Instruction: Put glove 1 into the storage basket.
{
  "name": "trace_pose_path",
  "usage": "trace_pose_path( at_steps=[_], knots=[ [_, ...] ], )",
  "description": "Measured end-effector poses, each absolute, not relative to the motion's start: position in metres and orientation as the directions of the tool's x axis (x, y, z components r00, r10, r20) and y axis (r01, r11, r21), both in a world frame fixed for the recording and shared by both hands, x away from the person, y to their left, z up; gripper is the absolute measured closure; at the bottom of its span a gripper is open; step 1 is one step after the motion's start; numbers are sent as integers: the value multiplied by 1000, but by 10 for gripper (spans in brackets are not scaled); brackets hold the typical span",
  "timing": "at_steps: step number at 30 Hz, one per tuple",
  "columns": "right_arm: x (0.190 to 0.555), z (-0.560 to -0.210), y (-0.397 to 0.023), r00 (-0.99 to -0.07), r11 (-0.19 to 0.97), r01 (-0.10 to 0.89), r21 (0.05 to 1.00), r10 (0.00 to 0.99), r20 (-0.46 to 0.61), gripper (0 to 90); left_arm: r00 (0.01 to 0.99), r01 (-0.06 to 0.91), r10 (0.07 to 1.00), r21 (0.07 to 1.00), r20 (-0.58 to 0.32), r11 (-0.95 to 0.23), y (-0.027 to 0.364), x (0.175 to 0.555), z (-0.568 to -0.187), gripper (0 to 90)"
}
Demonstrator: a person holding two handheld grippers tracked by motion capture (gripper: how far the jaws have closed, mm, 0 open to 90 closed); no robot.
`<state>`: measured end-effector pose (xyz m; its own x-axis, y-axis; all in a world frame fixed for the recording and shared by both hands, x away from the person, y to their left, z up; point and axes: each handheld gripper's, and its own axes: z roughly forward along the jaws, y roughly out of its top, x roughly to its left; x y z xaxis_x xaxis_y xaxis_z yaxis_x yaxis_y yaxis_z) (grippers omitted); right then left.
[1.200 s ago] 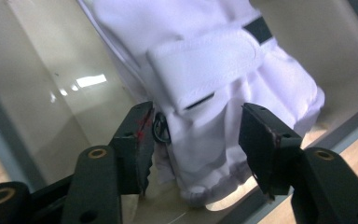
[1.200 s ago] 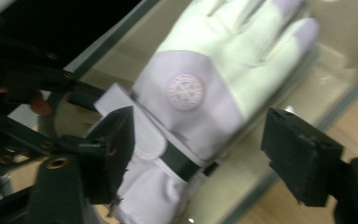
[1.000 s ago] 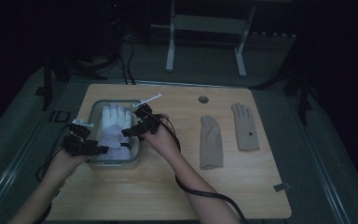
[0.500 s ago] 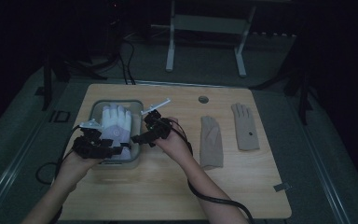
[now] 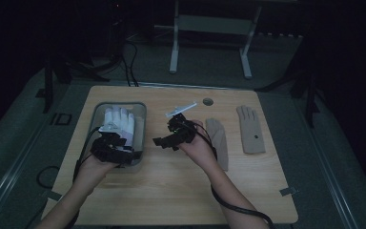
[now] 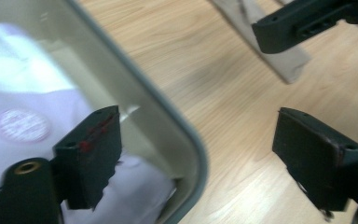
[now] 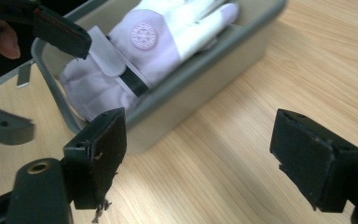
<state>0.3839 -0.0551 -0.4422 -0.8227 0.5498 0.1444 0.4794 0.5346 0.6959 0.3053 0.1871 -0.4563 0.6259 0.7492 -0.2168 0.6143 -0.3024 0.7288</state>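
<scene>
A white glove [image 5: 119, 121] lies in a grey bin [image 5: 96, 119] at the table's left. My left gripper [image 5: 112, 148] hangs over the bin's near end. Its jaws have just been opening and grip nothing. In the left gripper view my gripper [image 6: 198, 126] straddles the bin's rim [image 6: 186, 140], one jaw above the white glove [image 6: 23, 126]. My right gripper [image 5: 171, 136] stands open above bare wood, between the bin and a beige glove [image 5: 218, 140]. In the right gripper view my gripper [image 7: 200, 126] faces the bin's wall [image 7: 200, 84] and the white glove [image 7: 168, 42].
A second beige glove [image 5: 250, 129] lies flat at the right of the wooden table [image 5: 171, 191]. A small round hole [image 5: 208, 101] sits near the far edge. A metal stand [image 5: 209, 28] is on the floor beyond. A cable [image 5: 238, 210] trails from my right hand.
Both hands have shifted to the right. The right gripper has left the bin for the open table. The left gripper's jaws have spread wider over the bin's near end.
</scene>
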Motion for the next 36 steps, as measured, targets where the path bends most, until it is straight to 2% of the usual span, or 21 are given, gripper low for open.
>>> trace_pose_path(
  at_steps=[5,12,18,24,31,36],
  knots=[
    [384,-442,-79,-802,513,495,702,580,142,184,632,562,751,780,-189,-276,172,303,-457,158],
    [385,-447,-115,-769,487,524,698,623,143,183,668,492,732,817,-133,-300,147,298,-462,159],
    [384,-454,-146,-749,470,531,705,649,131,161,711,482,694,798,-114,-363,121,295,-475,159],
    [382,-464,-170,-734,463,538,704,669,120,161,719,498,678,793,-151,-351,103,295,-491,158],
    [381,-483,-194,-728,458,533,712,677,109,153,739,462,665,801,-110,-381,88,290,-506,158],
    [381,-496,-210,-717,457,568,685,683,139,140,752,457,651,794,-104,-402,74,281,-524,158]
  ],
)
